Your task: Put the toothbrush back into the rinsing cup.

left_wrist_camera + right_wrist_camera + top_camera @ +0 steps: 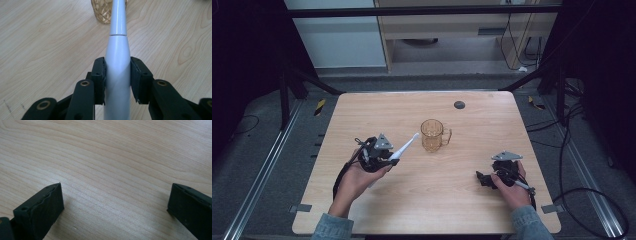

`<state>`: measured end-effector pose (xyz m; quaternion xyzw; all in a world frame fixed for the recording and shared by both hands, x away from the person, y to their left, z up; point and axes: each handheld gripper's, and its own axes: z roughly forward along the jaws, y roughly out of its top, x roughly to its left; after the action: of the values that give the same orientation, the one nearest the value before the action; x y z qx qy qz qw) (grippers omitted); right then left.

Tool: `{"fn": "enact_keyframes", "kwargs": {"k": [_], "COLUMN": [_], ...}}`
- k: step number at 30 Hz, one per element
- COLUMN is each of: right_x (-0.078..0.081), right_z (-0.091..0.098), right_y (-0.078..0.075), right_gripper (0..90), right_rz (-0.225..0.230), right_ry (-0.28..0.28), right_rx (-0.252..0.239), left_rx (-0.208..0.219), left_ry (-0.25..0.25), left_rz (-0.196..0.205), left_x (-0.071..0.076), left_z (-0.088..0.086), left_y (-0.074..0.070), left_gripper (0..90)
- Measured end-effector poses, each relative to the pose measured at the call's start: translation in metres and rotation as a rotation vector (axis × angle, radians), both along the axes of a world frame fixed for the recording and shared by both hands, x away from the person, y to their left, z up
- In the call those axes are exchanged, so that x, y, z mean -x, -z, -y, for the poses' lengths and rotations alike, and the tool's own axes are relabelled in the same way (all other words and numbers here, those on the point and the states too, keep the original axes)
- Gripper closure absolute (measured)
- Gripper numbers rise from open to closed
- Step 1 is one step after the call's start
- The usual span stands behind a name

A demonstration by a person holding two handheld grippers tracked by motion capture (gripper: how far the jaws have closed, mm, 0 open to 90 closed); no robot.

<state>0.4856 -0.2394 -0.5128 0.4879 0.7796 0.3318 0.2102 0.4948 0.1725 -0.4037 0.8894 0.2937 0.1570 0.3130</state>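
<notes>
The jaws of the left gripper are pressed against both sides of a white toothbrush, which is gripped by its handle. Its head is pointed toward two o'clock at an amber mug, set near the middle of the worktop. The mug's handle is turned to three o'clock. The right gripper is held with jaws wide apart and nothing between them, low over bare wood at four o'clock from the mug.
</notes>
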Motion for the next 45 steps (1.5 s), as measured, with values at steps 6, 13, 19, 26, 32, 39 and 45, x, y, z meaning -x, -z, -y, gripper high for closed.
{"fn": "enact_keyframes", "kwargs": {"k": [6, 13, 19, 26, 32, 39, 45], "right_x": [-0.001, -0.001, -0.001, -0.001, -0.001, -0.001, -0.001], "right_z": [0.0, 0.0, 0.0, 0.0, 0.0, 0.0, 0.0], "right_y": [0.0, 0.0, 0.0, 0.0, -0.001, -0.001, 0.0], "right_gripper": [0.4, 0.4, 0.4, 0.3, 0.4, 0.6, 0.5], "right_rz": [-0.001, -0.001, -0.001, 0.001, -0.008, -0.005, -0.003], "right_ry": [-0.002, 0.001, 0.0, -0.001, 0.001, 0.0, -0.001], "right_rx": [-0.005, -0.007, -0.006, -0.003, -0.014, -0.008, -0.007], "left_rx": [-0.002, -0.001, -0.014, 0.001, -0.012, -0.003, -0.001], "left_ry": [0.013, 0.031, 0.041, 0.02, 0.033, 0.038, 0.041], "left_rz": [0.019, 0.032, 0.04, 0.054, 0.087, 0.101, 0.111], "left_x": [-0.003, -0.016, -0.031, -0.054, -0.063, -0.073, -0.08], "left_z": [0.009, 0.017, 0.03, 0.041, 0.056, 0.073, 0.083], "left_y": [-0.01, -0.022, -0.037, -0.051, -0.066, -0.08, -0.086], "left_gripper": [66.8, 66.8, 66.8, 66.8, 66.8, 66.8, 66.8]}}
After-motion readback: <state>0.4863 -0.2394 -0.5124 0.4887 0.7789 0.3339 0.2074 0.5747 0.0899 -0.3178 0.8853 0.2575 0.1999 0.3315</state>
